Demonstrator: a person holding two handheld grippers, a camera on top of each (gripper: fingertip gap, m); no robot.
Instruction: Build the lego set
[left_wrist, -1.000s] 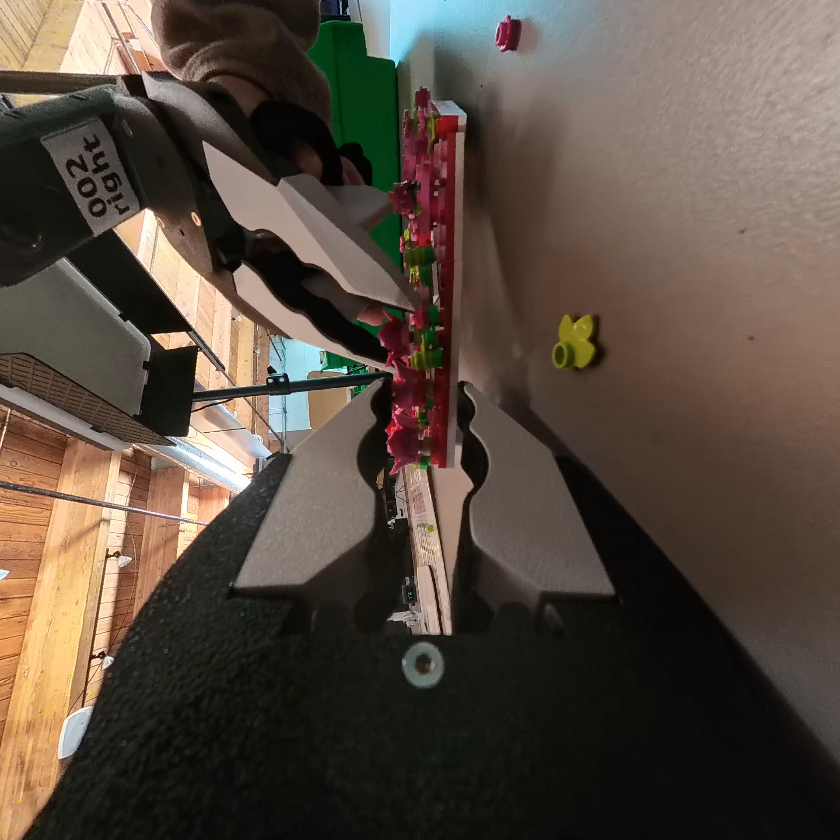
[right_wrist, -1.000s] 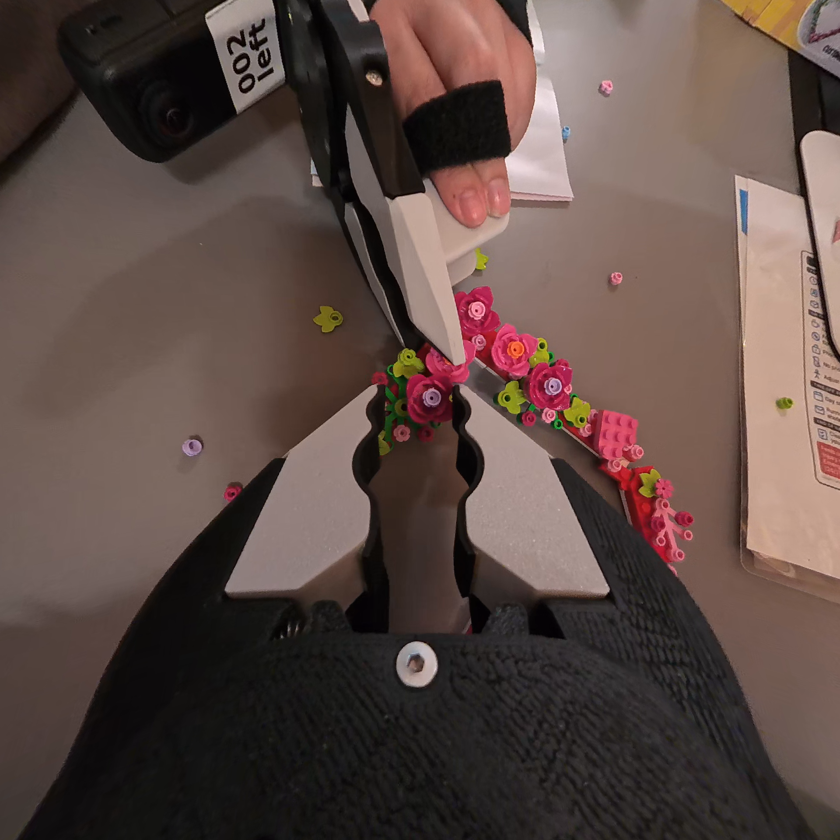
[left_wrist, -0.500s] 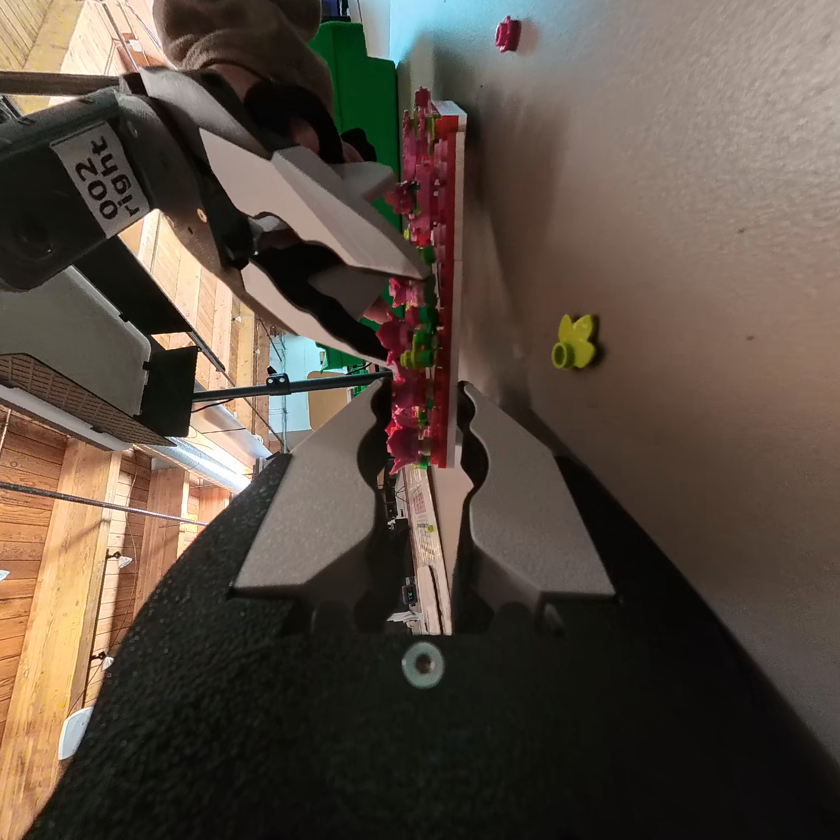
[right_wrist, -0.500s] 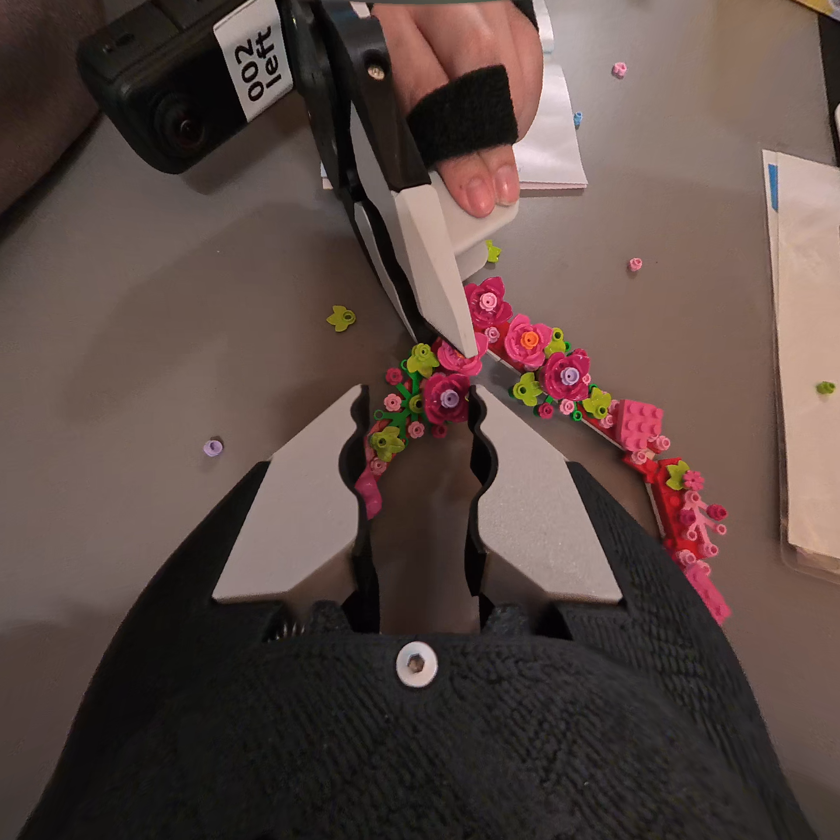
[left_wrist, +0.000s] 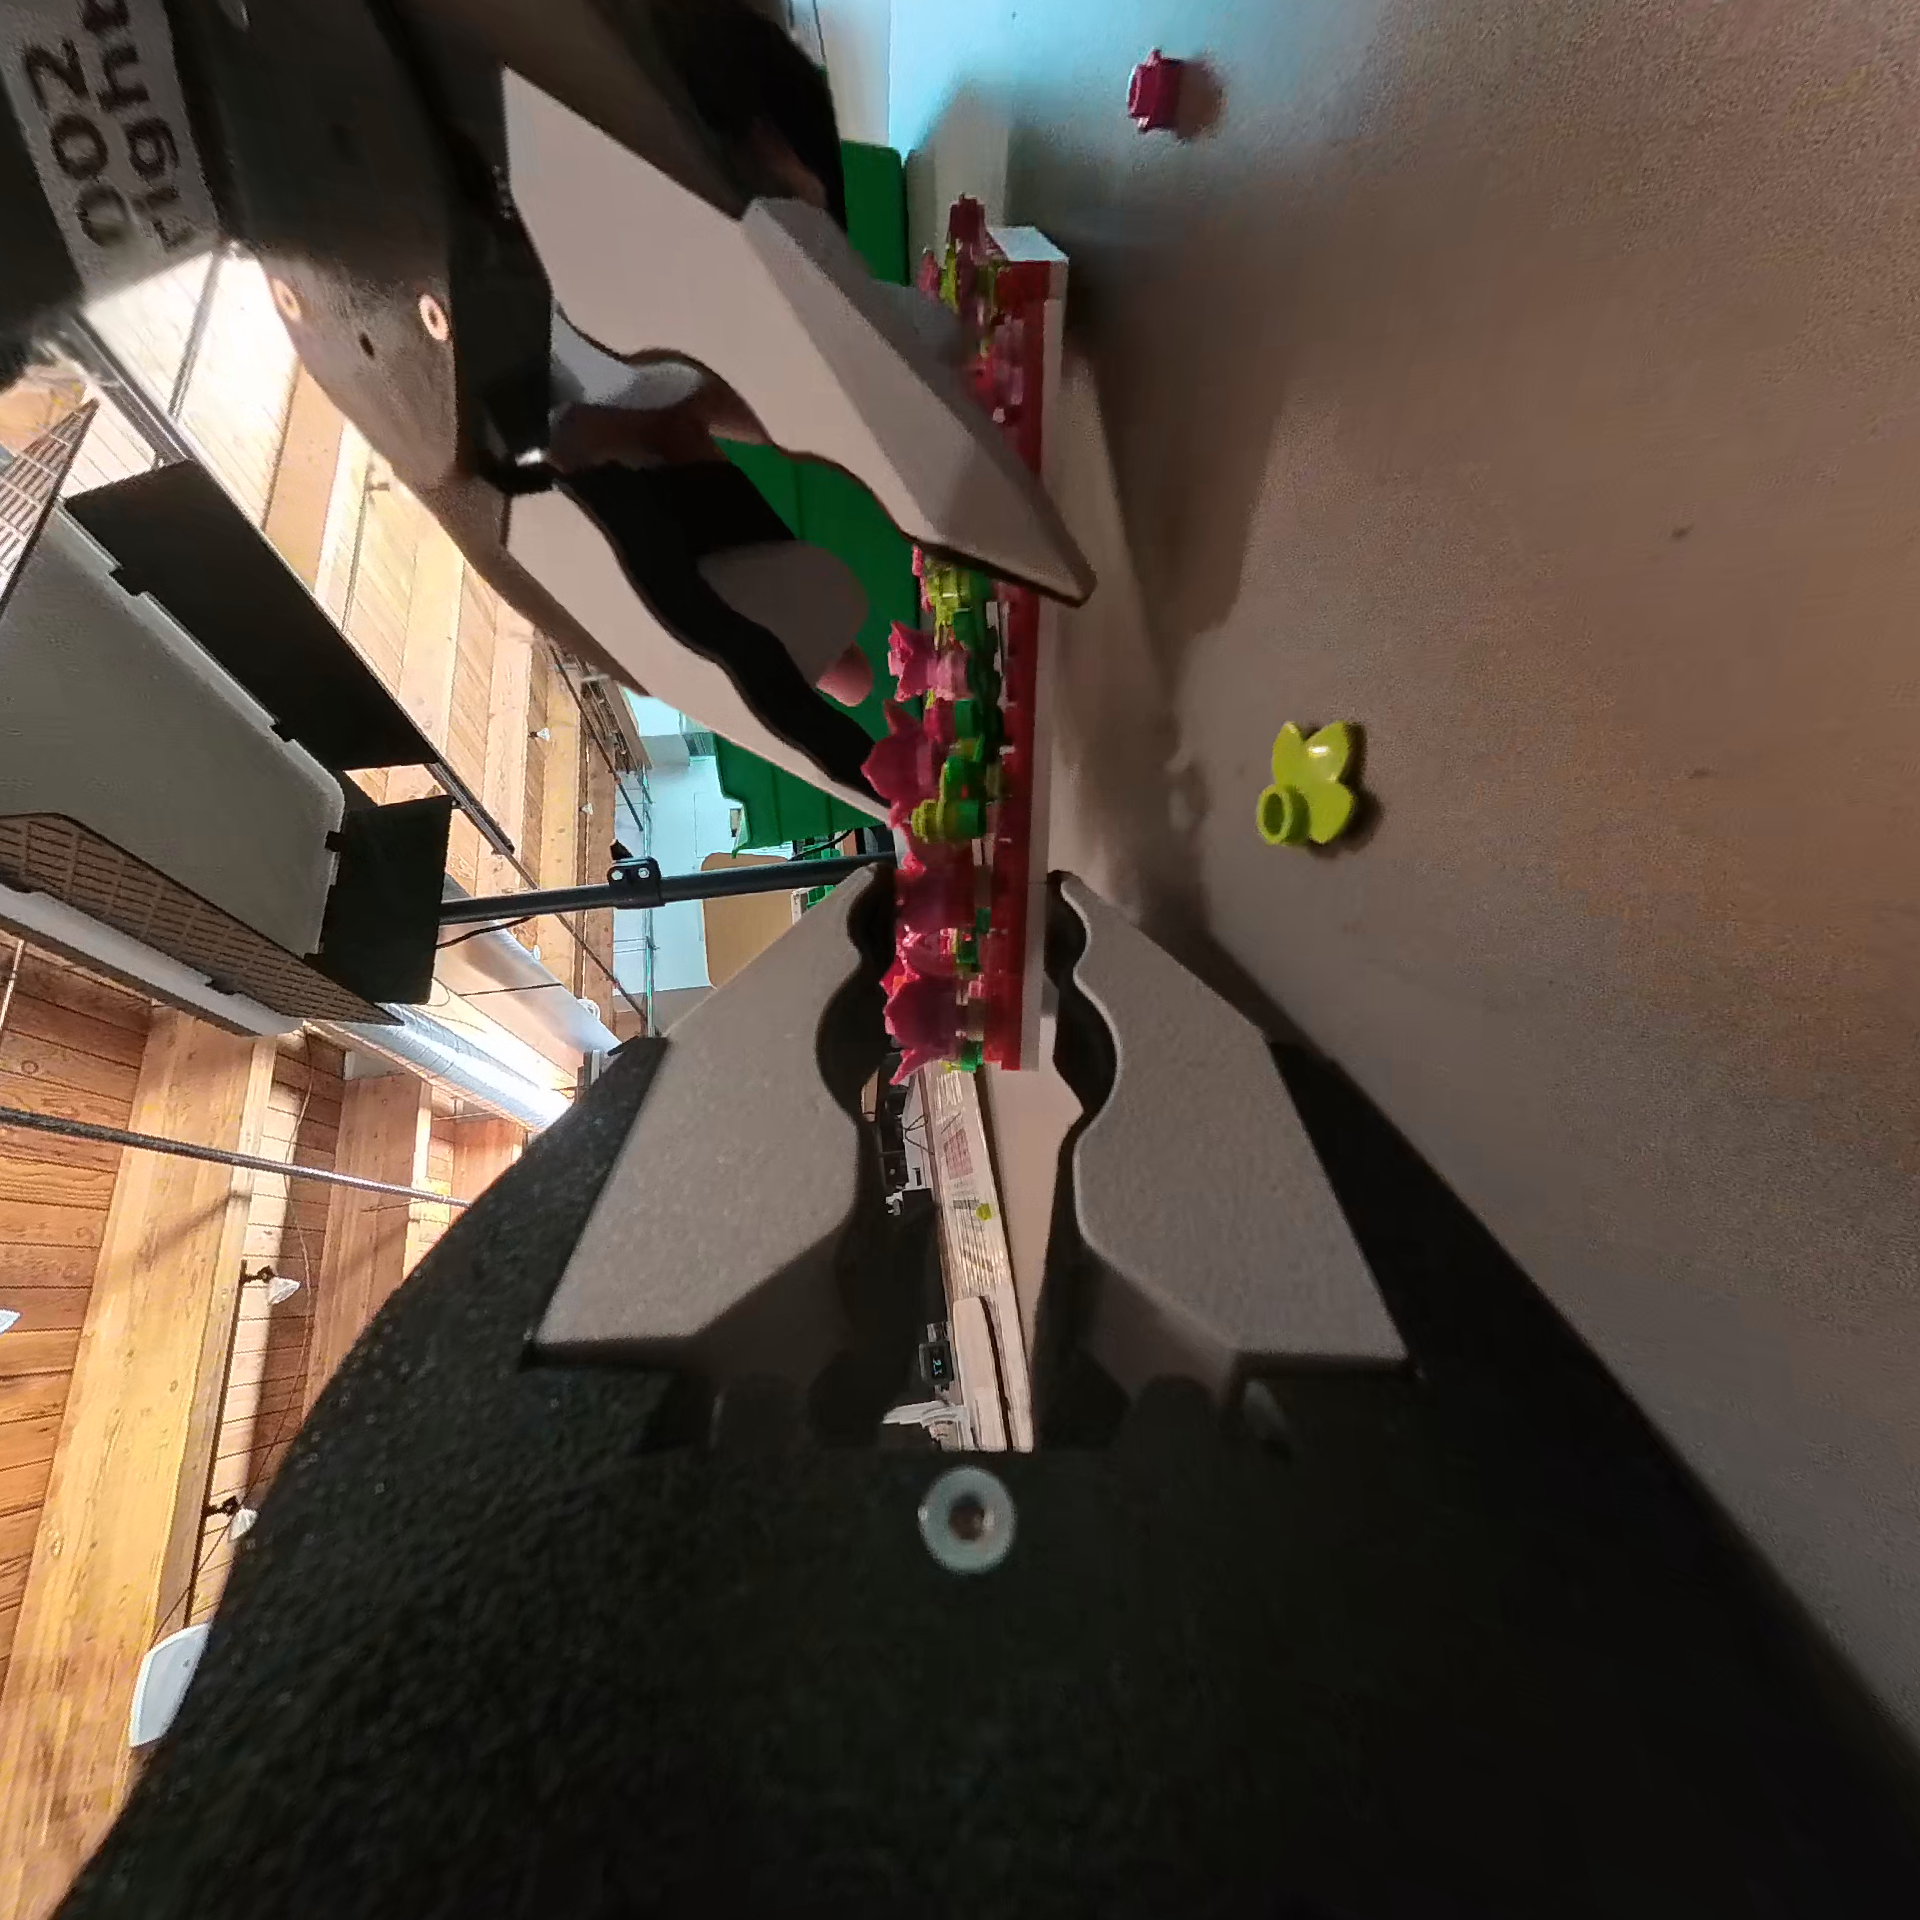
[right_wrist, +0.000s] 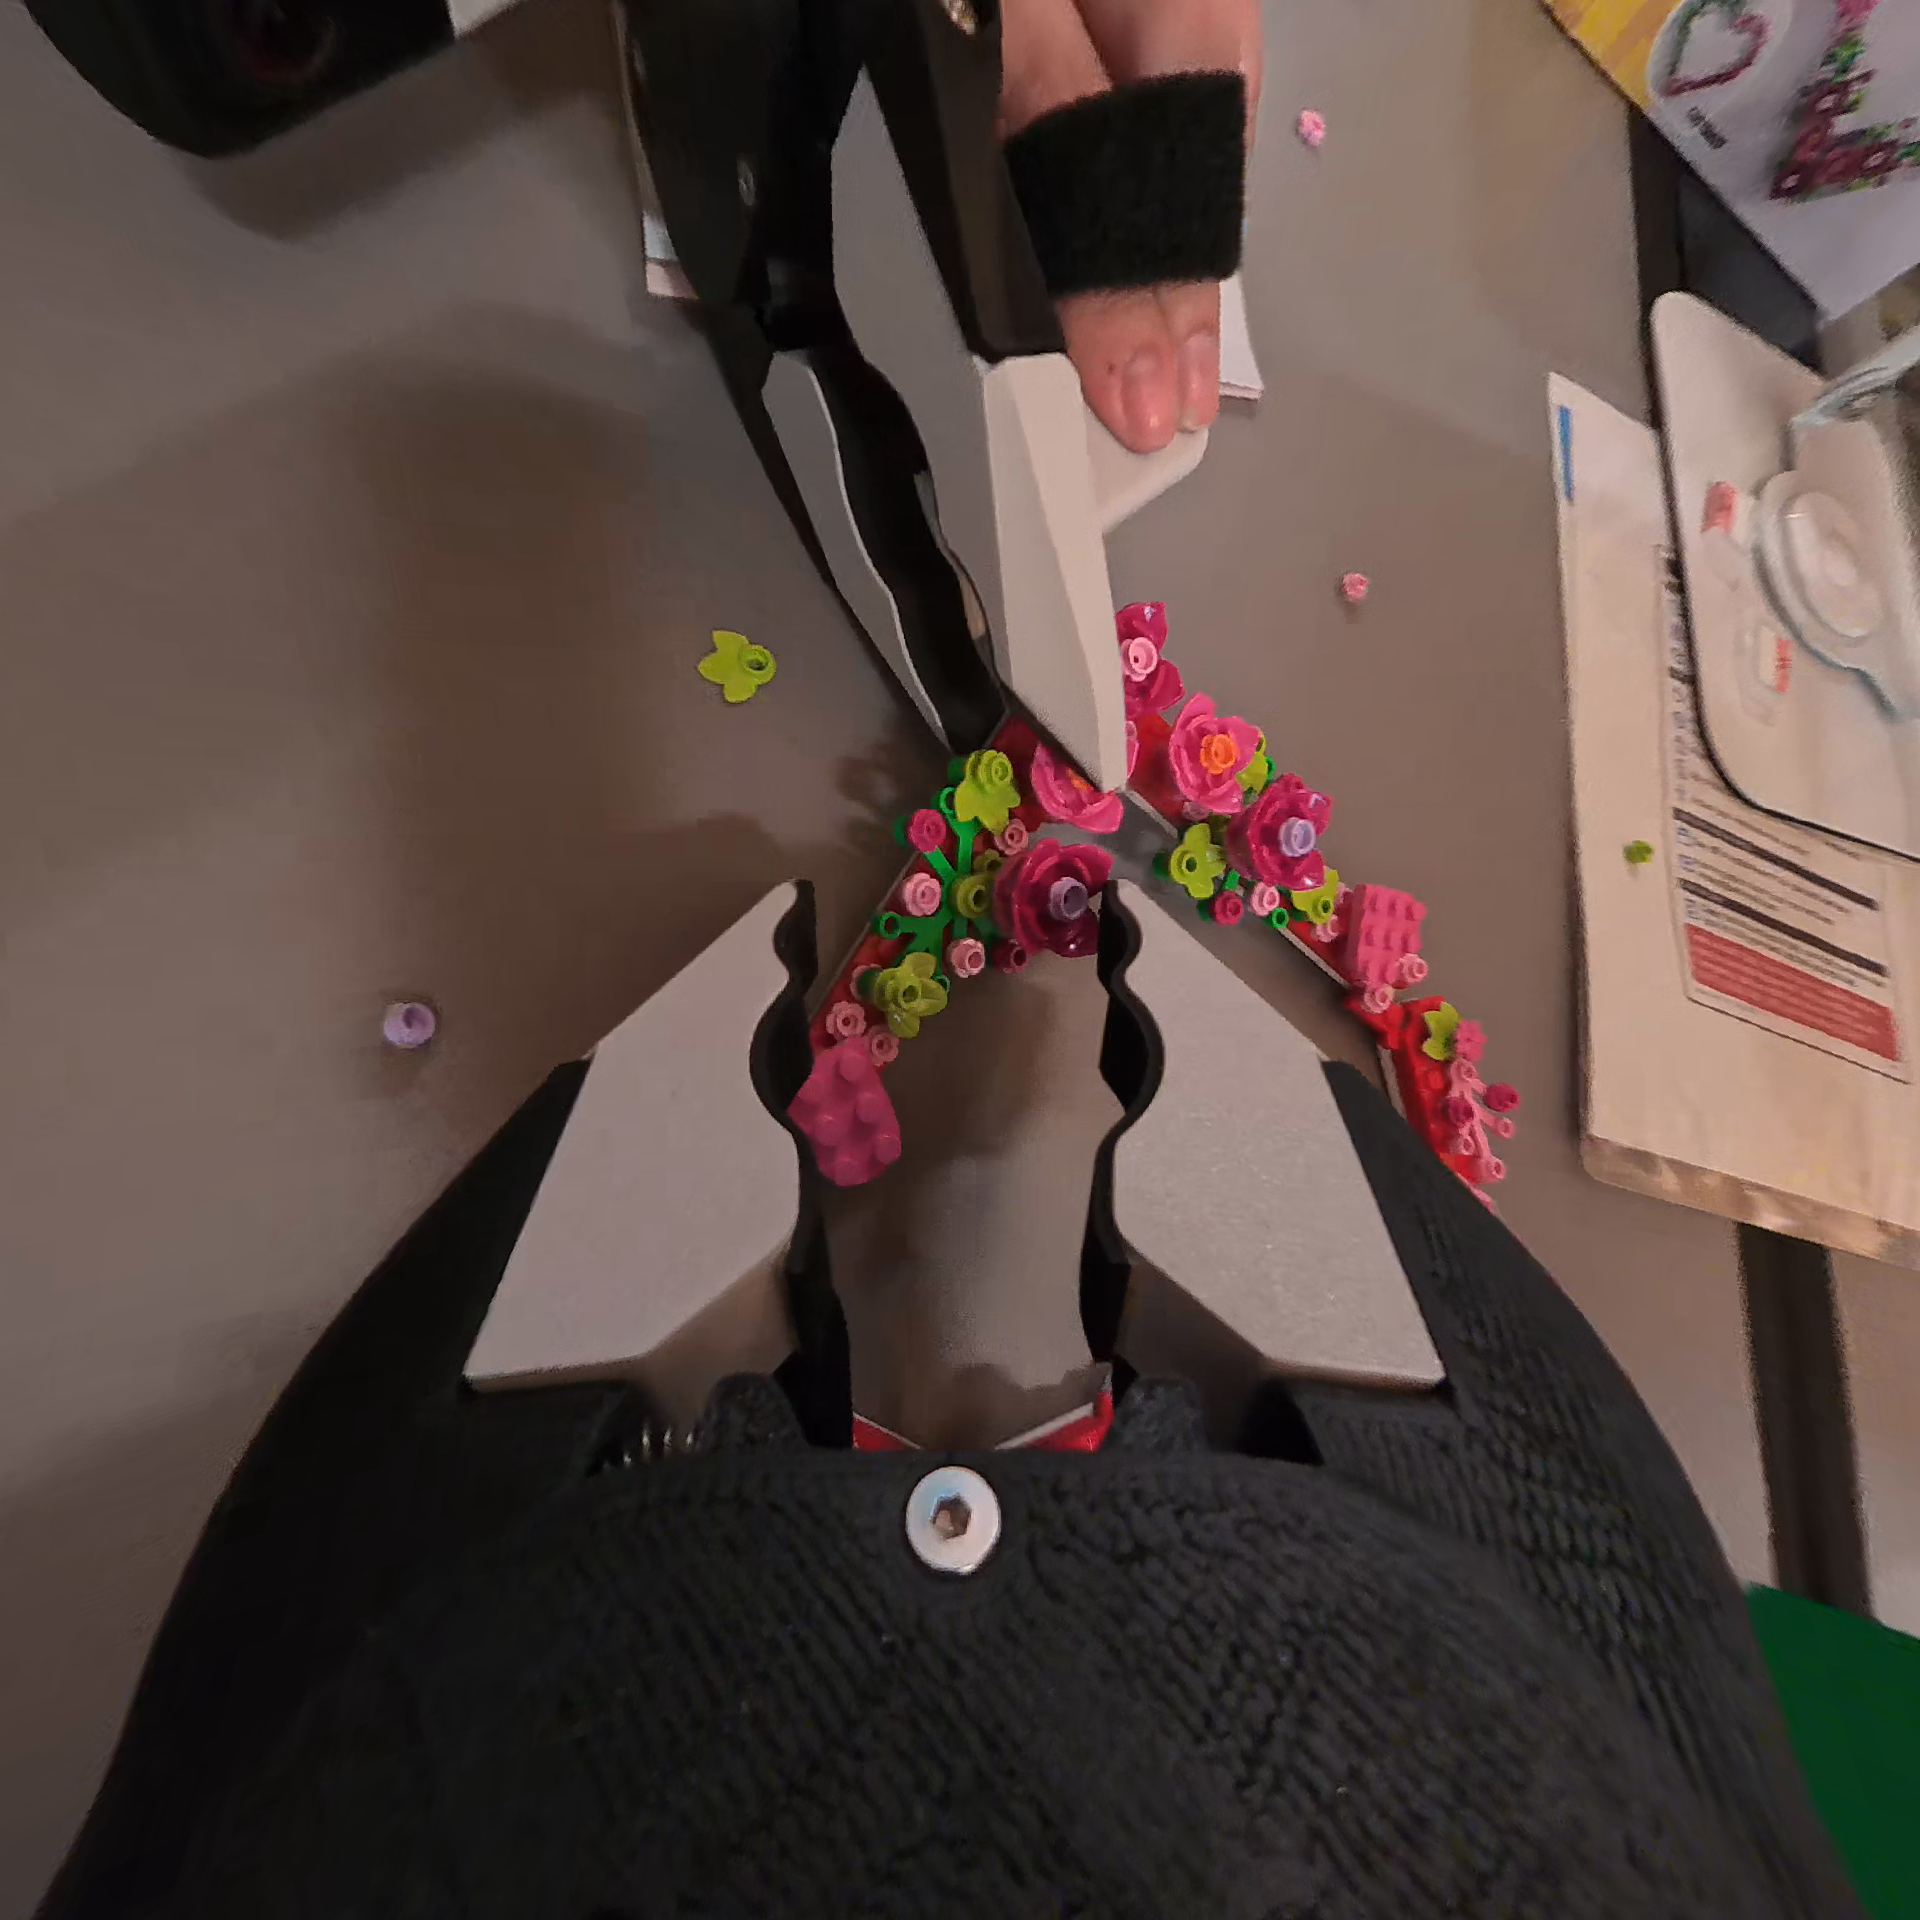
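Note:
A V-shaped lego build (right_wrist: 1049, 883) of red plates topped with pink flowers and green leaves lies on the grey table (right_wrist: 364, 520). My left gripper (left_wrist: 961, 904) is shut on the build's point (left_wrist: 987, 977), flowers against one finger and plate against the other. In the right wrist view it (right_wrist: 1039, 748) reaches in from the top with a person's hand (right_wrist: 1143, 384) on it. My right gripper (right_wrist: 956, 899) is open and straddles the build's left branch, near a magenta brick (right_wrist: 847, 1122). In the left wrist view it (left_wrist: 977, 696) hangs over the flowers.
Loose pieces lie on the table: a lime leaf (right_wrist: 738, 665) (left_wrist: 1309, 795), a lilac stud (right_wrist: 408, 1023), pink studs (right_wrist: 1353, 587), a dark pink piece (left_wrist: 1158, 78). Instruction sheets (right_wrist: 1714, 935) and a clear plastic bag (right_wrist: 1818, 623) lie at the right. The tips of both grippers are at nearly the same place.
My right gripper has opened wider and moved in over the build's left branch. My left gripper has kept its hold on the point of the build.

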